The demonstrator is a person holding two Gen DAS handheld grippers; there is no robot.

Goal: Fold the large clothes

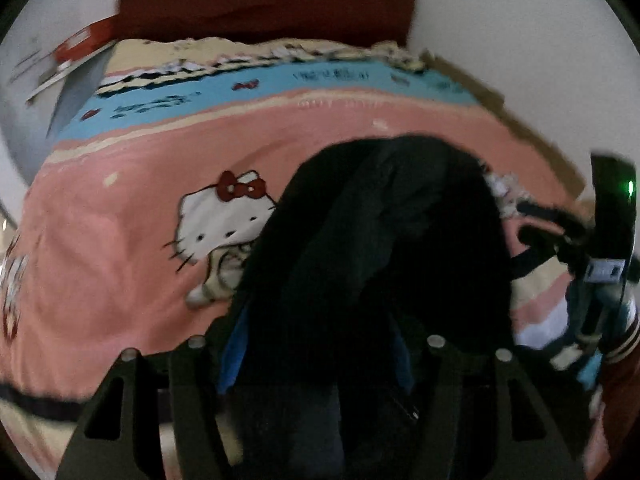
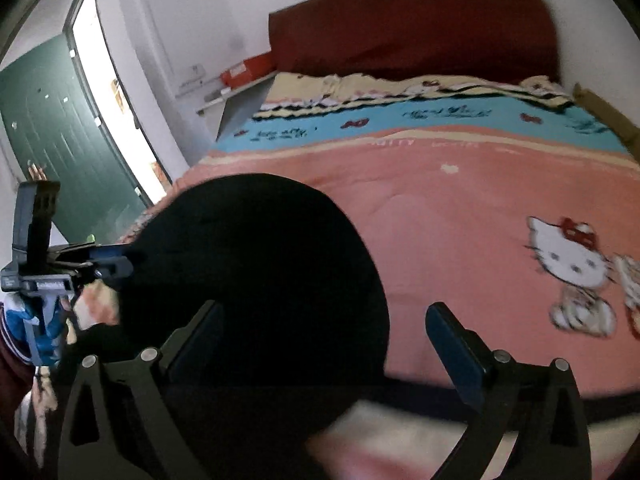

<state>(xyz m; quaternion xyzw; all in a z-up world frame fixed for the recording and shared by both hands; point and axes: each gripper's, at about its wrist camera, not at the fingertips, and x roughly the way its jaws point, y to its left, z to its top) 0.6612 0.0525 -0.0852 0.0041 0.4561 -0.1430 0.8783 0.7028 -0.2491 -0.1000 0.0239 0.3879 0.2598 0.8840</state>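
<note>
A big dark garment (image 1: 380,248) lies heaped on the pink cartoon-cat blanket (image 1: 120,248) of a bed. In the left wrist view its bulk fills the space between the fingers of my left gripper (image 1: 316,356); it is too dark to see whether the blue pads (image 1: 232,356) press on it. My right gripper (image 2: 326,332) stands wide open over the garment's (image 2: 256,264) right edge, its left finger against the cloth and its right finger above bare blanket (image 2: 460,220). Each view shows the other gripper at the garment's side: the right (image 1: 528,236), the left (image 2: 120,264).
A dark red headboard (image 2: 412,28) stands against the white wall. A shelf with a red box (image 2: 244,70) is beside the bed's far left corner, and a green door (image 2: 48,132) stands further left. Cardboard (image 2: 604,112) lines the bed's right edge. A hand in a striped cuff (image 1: 616,340) holds the right gripper.
</note>
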